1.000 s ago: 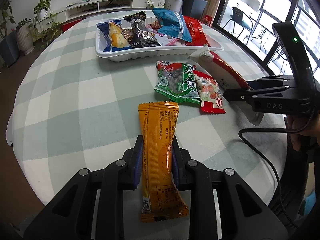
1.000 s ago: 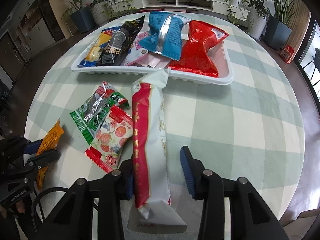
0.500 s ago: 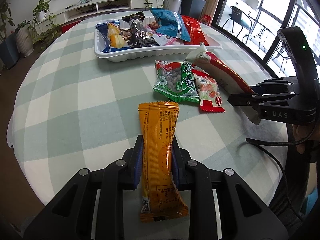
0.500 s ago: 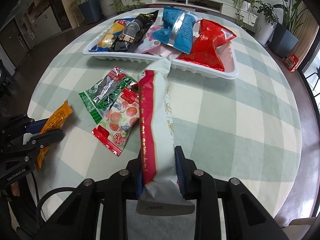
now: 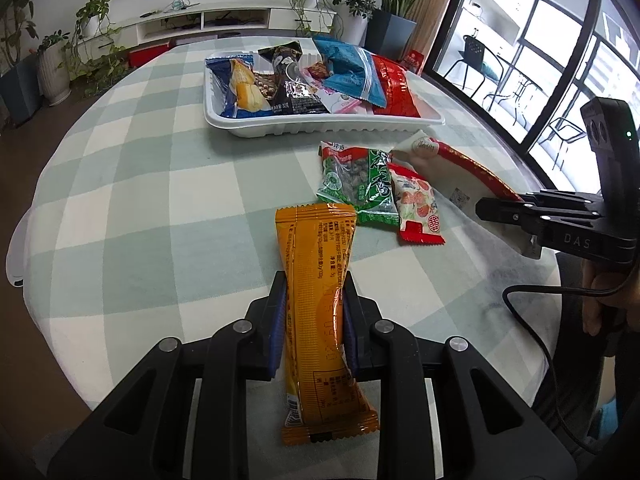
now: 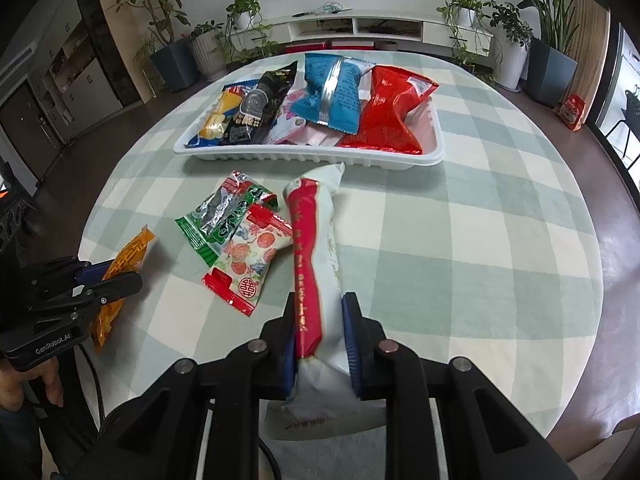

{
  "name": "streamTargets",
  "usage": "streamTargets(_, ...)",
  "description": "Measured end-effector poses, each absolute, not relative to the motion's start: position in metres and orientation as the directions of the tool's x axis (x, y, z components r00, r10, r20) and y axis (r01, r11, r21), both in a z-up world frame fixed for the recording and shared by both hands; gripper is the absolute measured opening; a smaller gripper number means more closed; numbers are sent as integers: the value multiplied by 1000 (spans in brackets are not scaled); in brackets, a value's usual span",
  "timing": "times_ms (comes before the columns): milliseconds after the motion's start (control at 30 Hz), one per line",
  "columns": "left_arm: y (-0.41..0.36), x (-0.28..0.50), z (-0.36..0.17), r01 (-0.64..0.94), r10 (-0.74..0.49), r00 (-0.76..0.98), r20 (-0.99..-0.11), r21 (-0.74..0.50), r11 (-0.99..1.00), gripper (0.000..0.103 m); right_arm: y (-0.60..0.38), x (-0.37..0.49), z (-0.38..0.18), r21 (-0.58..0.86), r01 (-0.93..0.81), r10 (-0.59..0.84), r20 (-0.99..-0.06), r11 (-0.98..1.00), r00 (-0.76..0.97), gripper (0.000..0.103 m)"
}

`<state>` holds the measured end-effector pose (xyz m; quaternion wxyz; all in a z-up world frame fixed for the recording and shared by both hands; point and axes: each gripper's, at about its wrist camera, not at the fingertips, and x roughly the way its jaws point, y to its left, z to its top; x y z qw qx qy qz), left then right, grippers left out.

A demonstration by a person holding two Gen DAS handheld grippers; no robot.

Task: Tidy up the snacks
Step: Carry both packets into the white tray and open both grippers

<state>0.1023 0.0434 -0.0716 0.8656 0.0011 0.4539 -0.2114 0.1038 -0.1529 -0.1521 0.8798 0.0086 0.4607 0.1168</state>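
Observation:
My left gripper [image 5: 313, 309] is shut on an orange snack packet [image 5: 318, 280] and holds it over the near part of the round table. My right gripper [image 6: 319, 322] is shut on a long white and red packet [image 6: 316, 248], lifted, its far end pointing at the white tray [image 6: 312, 157]. The tray holds several packets: yellow-blue, black, pink, blue, red. A green packet [image 6: 222, 216] and a red-white strawberry packet [image 6: 250, 258] lie on the cloth between the grippers. The right gripper also shows in the left wrist view [image 5: 504, 206], the left gripper in the right wrist view [image 6: 108, 282].
The table has a green and white checked cloth [image 5: 132, 208]. The tray [image 5: 320, 128] sits at the far side. Potted plants [image 6: 552, 40] and a low white shelf stand beyond the table. A window wall is on the right.
My right gripper closed on the white and red packet and lifted it off the cloth. My left gripper kept its hold on the orange packet and moved slightly toward the tray.

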Motion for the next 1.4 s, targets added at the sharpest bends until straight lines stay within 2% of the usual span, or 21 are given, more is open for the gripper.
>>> streamTargets(433,47,97,-65,362,-403,511,-759,-236,902,22,-163,92,-149,196,-180,265,-778,964,570,20)
streamTargets(900,63,106,-31,353,-471,545,-694,-320,879,22,-194,83,-113,253,-139,281,-699,957,658,20)
streamTargets(1167,62,141,21,373,-474,612,-633,-297,879,22,-215,98,-68,250,-124,258,-625,960,736,20)
streamTargets(1400,58,207,59,358,-462,662,-590,-293,887,22,-200,139,-25,252,-174,289,-548,952,785,20)
